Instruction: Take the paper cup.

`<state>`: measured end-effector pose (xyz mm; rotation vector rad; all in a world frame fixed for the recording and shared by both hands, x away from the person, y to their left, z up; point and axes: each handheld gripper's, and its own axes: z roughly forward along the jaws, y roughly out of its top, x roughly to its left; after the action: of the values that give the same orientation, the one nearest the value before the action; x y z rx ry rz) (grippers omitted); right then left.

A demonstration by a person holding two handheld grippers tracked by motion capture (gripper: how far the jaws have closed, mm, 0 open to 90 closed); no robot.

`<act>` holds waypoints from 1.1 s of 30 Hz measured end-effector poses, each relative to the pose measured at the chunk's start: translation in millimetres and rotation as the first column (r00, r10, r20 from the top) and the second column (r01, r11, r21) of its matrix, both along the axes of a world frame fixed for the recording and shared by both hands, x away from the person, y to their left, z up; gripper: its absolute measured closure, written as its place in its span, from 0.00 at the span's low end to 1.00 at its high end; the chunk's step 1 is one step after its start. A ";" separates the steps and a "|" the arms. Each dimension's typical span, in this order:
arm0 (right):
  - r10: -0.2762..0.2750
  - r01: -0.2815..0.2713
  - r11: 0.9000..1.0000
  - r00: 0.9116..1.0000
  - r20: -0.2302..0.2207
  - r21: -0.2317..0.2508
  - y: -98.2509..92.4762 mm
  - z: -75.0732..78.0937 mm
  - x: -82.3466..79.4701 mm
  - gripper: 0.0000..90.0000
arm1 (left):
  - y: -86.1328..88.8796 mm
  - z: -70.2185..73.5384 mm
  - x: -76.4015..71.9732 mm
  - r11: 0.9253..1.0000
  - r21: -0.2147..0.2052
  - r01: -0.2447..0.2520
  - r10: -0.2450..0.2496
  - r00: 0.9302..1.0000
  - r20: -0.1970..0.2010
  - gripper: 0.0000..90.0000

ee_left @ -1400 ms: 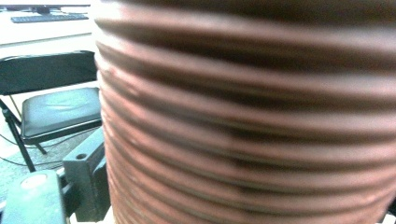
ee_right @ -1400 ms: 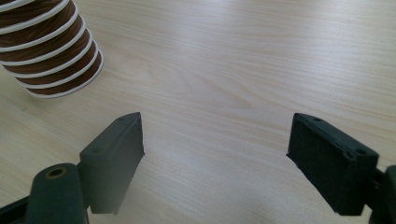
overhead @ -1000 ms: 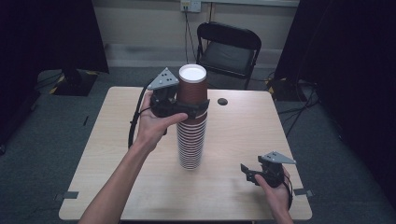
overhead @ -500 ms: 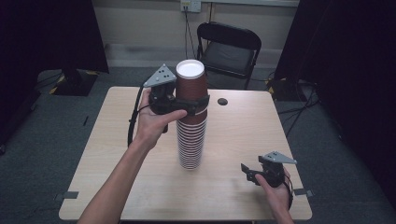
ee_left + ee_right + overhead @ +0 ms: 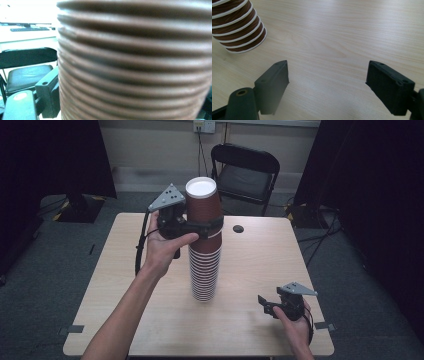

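Top cup coming off the stack, frame centre

Left gripper (image 5: 207,227) is clamped round the top ribbed paper cup (image 5: 202,202): light, crushable, so grip gently mid-wall. Right gripper (image 5: 327,82) sits wide open, empty.

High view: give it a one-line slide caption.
Left gripper clamps the top brown paper cup of a tall stack; right gripper rests open.

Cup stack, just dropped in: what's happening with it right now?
A person's left gripper is closed around the top cup of the tall stack of brown paper cups standing mid-table. The top cup sits raised above the rest but still nested. The right gripper rests open and empty on the table near the front right corner, apart from the stack.
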<state>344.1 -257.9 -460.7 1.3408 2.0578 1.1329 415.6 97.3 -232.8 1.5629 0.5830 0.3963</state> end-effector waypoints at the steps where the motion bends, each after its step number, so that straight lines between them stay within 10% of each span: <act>1: 0.001 -0.001 1.000 1.000 0.002 -0.003 0.0 -0.2 0.2 0.20 | -0.1 0.2 0.3 1.000 -0.004 0.004 -0.004 1.000 -0.002 0.13; 33: 0.005 -0.005 1.000 1.000 -0.006 -0.002 2.2 -1.3 0.4 0.19 | 15.5 24.7 -6.2 0.992 -0.122 -0.014 0.024 0.996 0.080 0.14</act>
<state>344.5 -255.7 -462.0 1.3402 2.0670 1.1297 409.5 112.8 -208.0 1.4191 0.5492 0.4292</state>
